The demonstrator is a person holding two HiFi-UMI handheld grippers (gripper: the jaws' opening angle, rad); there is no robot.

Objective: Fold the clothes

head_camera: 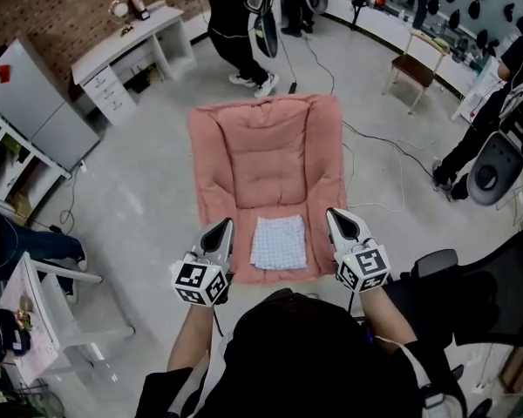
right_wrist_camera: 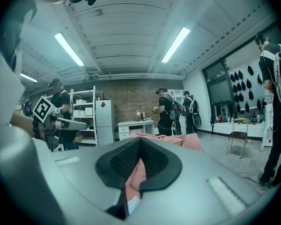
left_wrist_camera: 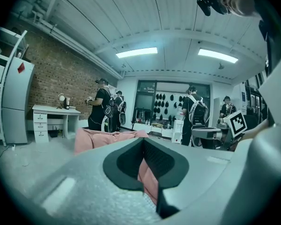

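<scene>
- Workshop floor (head_camera: 139, 190), grey, ringed by a desk (head_camera: 131, 46), a fridge (head_camera: 35, 103) and other people (head_camera: 235, 24) standing.
- Pink cushion (head_camera: 266, 146) lies flat on it, serving as the folding surface.
- Checked cloth (head_camera: 277, 242) sits at its near edge, a neat square; folding looks finished.
- Flanking it, the left hand-held gripper (head_camera: 220, 230) and right hand-held gripper (head_camera: 340, 220), jaws closed, holding nothing.

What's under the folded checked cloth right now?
The folded checked cloth lies flat on the near end of the pink cushion. The patch directly beneath it is covered, so anything else there cannot be seen.
</scene>
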